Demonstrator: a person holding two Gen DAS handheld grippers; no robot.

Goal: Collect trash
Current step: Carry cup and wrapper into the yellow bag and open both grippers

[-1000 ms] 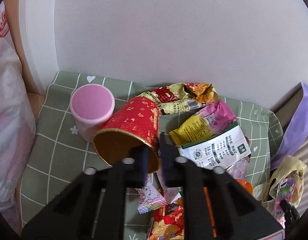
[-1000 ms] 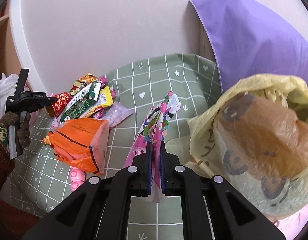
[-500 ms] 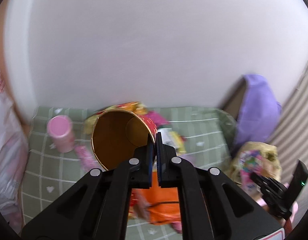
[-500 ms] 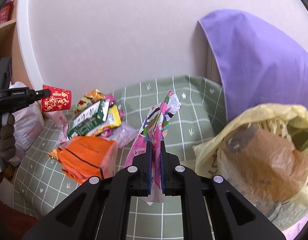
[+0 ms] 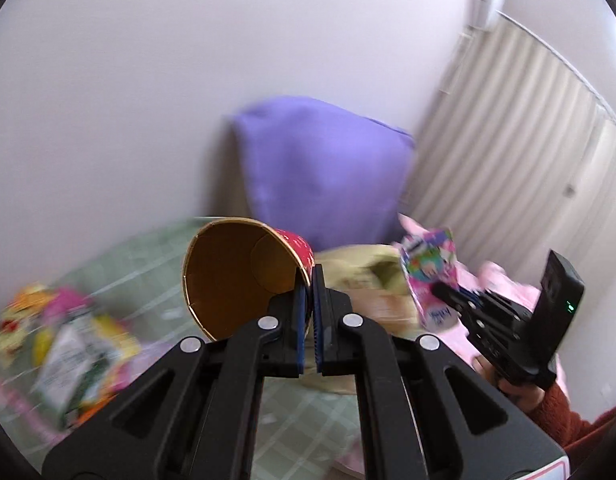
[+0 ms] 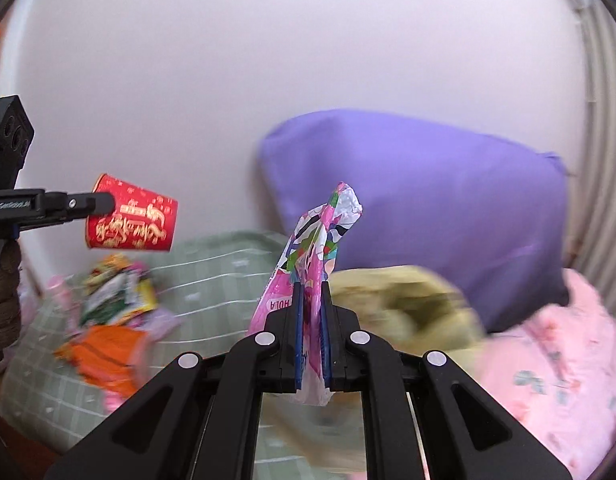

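My left gripper (image 5: 307, 280) is shut on the rim of a red paper cup (image 5: 244, 272) with gold print, held in the air on its side; the cup also shows in the right wrist view (image 6: 134, 222). My right gripper (image 6: 310, 292) is shut on a pink patterned wrapper (image 6: 320, 240), held upright; that wrapper also shows in the left wrist view (image 5: 428, 272). A yellow trash bag (image 6: 404, 300) lies just beyond the right gripper, below the pillow, and in the left wrist view (image 5: 360, 276) it sits behind the cup.
A purple pillow (image 6: 420, 208) leans on the white wall. Several snack wrappers (image 6: 116, 292) and an orange packet (image 6: 104, 352) lie on the green checked sheet (image 6: 212, 280). A pink blanket (image 6: 556, 380) is at right. A curtain (image 5: 508, 140) hangs at right.
My left gripper has lifted the red cup off the sheet and swung it right toward the pillow and yellow bag. My right gripper has risen and tilted up with the wrapper still held.
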